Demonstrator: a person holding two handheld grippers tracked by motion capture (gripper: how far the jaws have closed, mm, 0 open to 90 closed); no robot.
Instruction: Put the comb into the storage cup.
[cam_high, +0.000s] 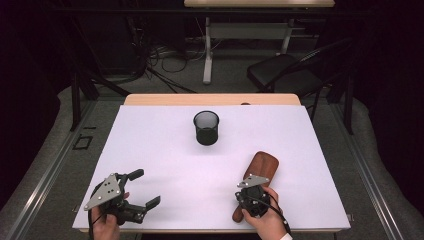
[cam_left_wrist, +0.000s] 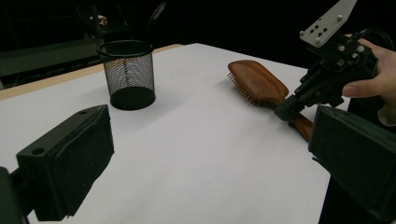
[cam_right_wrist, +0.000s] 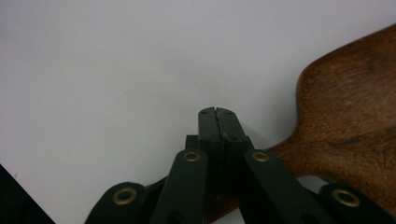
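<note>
White table (cam_high: 165, 150) bears a wooden hairbrush (cam_high: 261, 167); right hand-held gripper (cam_high: 249, 181) closed empty over its handle, left hand-held gripper (cam_high: 145, 187) open.

The hairbrush (cam_left_wrist: 259, 84) is smooth, glossy brown wood; the cup (cam_left_wrist: 128, 73) is matt black wire mesh.

Hidden and cut-off parts of a tabletop scene with a wooden hairbrush and two hand-held grippers.

In the high view, the right gripper (cam_high: 253, 192) covers the middle of the hairbrush (cam_high: 262, 167) handle, and both forearms are cut off by the bottom edge. In the right gripper view, the brush head runs off the right edge and its bristles face away, unseen. In the left gripper view, the left gripper (cam_left_wrist: 205, 158) has both pads cropped by the frame, and the mesh cup (cam_left_wrist: 128, 74) interior is too dark to read.
</note>
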